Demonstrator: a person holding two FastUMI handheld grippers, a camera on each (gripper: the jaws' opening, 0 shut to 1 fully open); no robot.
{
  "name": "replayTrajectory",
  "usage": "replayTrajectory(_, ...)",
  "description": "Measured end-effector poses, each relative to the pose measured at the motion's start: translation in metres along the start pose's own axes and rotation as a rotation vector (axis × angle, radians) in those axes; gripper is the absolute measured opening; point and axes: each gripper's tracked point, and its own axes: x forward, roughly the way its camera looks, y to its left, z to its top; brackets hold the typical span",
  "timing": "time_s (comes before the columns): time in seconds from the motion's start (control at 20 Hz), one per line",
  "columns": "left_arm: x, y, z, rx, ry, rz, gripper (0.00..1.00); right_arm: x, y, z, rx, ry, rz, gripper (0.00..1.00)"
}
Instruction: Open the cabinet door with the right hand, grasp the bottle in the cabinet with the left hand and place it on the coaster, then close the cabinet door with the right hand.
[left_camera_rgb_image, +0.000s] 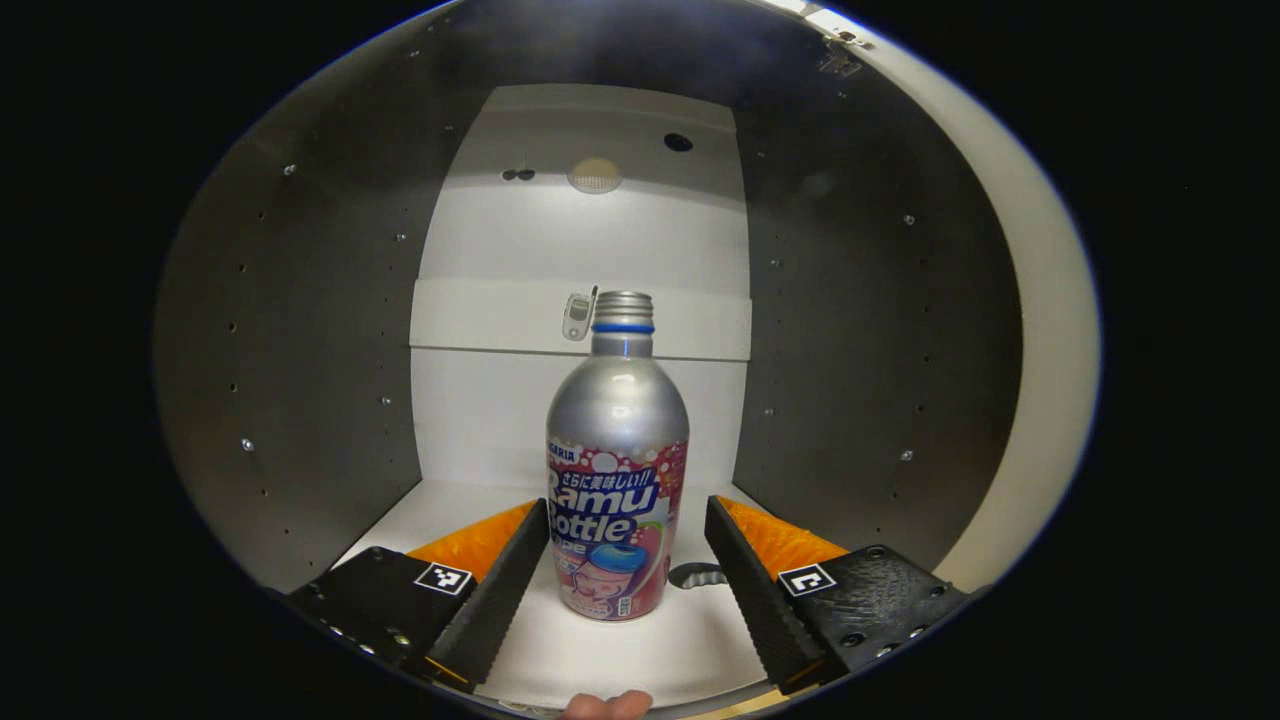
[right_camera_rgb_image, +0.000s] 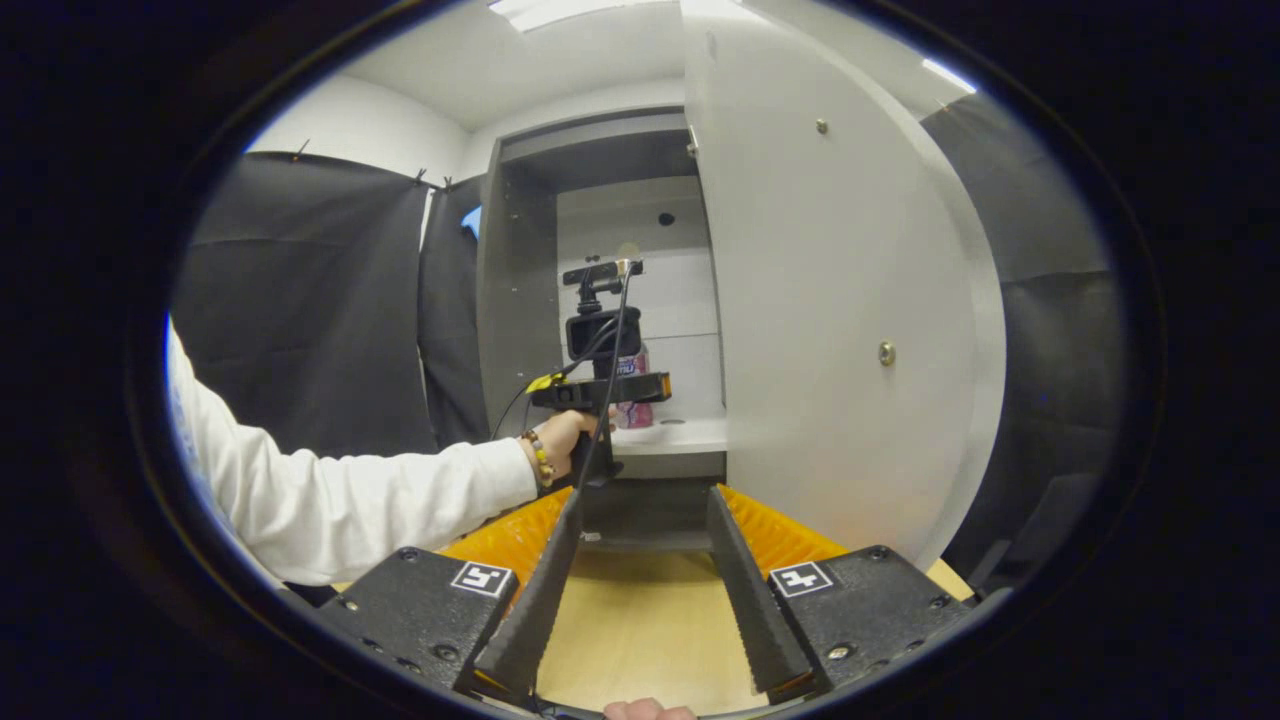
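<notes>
While the left gripper (left_camera_rgb_image: 627, 560) reaches into the cabinet (left_camera_rgb_image: 320, 330), its jaws stand wide apart on either side of the bottle (left_camera_rgb_image: 617, 480) — the left finger looks close against it, the right one clear. That bottle stands upright on the cabinet floor. Outside, the right gripper (right_camera_rgb_image: 640, 590) hangs above the bench (right_camera_rgb_image: 640, 620), jaws open and empty — the cabinet door (right_camera_rgb_image: 830, 330) swung open just beyond.

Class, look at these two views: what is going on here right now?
A person works with two handheld grippers at a cabinet whose door stands open. The left gripper is inside, fingers open either side of the upright bottle, not yet gripping it. The right gripper hangs back, open and empty, above the wooden table.
</notes>
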Motion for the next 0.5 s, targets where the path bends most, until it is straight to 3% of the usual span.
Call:
replayTrajectory(0.35,0.011,0.007,-0.001,-0.002,-0.008,0.033,0.94,0.003,0.001,-0.001,0.006,-0.002,0.013,0.8)
replayTrajectory(0.45,0.01,0.011,0.0,-0.001,-0.007,0.035,0.8,0.004,0.001,0.0,0.011,-0.004,0.017,0.8)
replayTrajectory(0.5,0.007,0.011,0.001,-0.005,-0.006,0.035,0.78,0.004,0.002,0.0,0.01,-0.003,0.018,0.8)
